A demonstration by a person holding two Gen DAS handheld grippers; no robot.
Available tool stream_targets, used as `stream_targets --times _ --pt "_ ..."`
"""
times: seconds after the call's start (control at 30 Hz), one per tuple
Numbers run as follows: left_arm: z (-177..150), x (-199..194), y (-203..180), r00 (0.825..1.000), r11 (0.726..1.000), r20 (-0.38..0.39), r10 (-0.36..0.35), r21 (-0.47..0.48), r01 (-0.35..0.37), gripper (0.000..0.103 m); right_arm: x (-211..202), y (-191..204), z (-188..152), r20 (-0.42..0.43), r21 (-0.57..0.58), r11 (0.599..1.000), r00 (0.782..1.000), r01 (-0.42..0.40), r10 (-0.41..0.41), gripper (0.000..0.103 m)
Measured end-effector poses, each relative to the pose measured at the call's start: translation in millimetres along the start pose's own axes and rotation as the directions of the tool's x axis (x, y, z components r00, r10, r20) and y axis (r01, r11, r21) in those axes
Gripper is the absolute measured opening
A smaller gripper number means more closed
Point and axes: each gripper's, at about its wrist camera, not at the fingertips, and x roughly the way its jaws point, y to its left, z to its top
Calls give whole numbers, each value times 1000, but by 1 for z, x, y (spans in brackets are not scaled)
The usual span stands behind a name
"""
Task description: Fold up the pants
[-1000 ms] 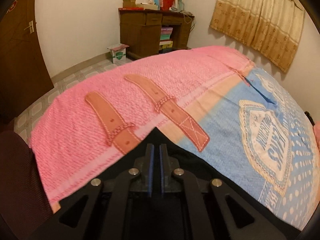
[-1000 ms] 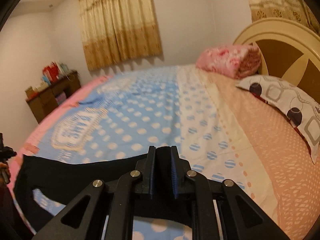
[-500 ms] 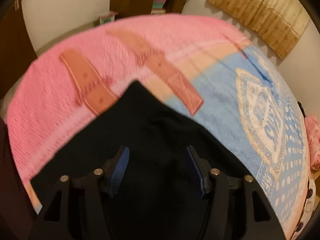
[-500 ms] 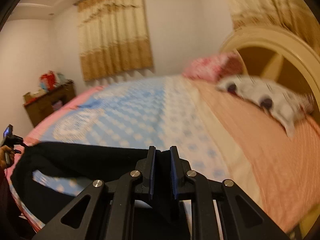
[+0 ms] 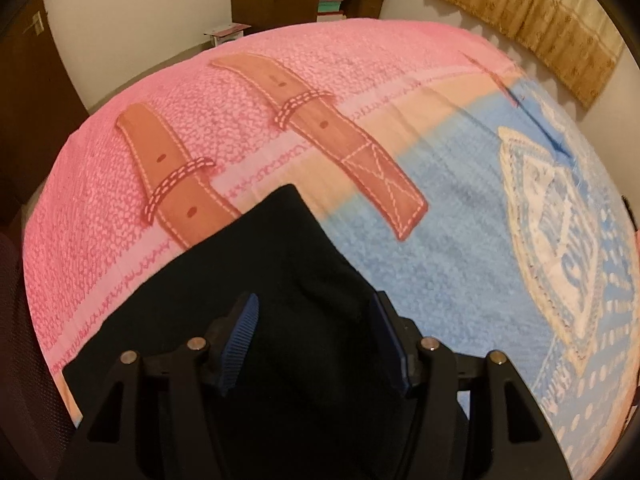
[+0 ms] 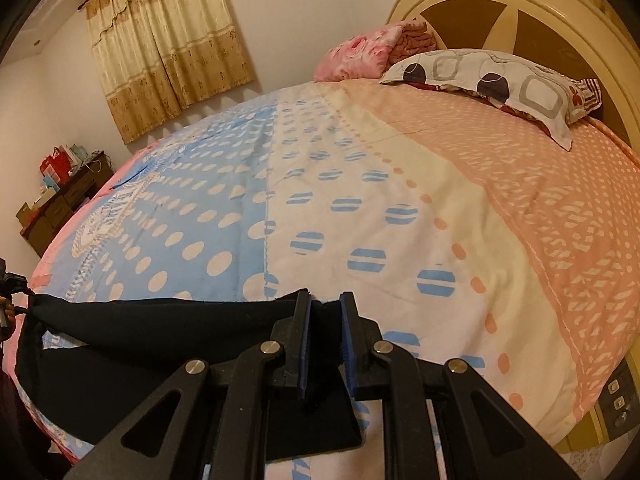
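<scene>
While the left gripper (image 5: 314, 340) gapes above the black pants (image 5: 280, 280), the right gripper (image 6: 325, 344) pinches them.

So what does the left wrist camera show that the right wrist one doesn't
Only the left wrist view shows the open left gripper over the pants and the printed brown straps.

Only the right wrist view shows the right gripper with pants fabric between its fingers, the pillow and the headboard.

Both show the black pants, the bedspread, the curtains and the desk.
</scene>
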Motion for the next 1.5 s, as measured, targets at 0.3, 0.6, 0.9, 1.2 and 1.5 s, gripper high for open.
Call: stream_targets --times 0.3,0.6,0.9,1.2,1.5 --pt "7 13 -30 985 985 44 169 -35 -168 63 13 0 -1 -32 5 1000 999 4 -3 14" --pt "-5 34 -48 950 951 50 307 11 -308 58 19 0 0 -55 6 1000 998 4 -4 14" --pt "0 12 9 997 997 57 -60 -38 62 5 11 3 8 -22 4 1000 1000 -4 4 14" --pt "-2 -91 74 931 940 174 -320 -61 335 5 -19 16 47 97 -1 995 990 -102 101 14" --pt "-76 -127 163 874 889 268 -405 -106 445 5 -53 -3 29 174 8 980 966 -197 192 15"
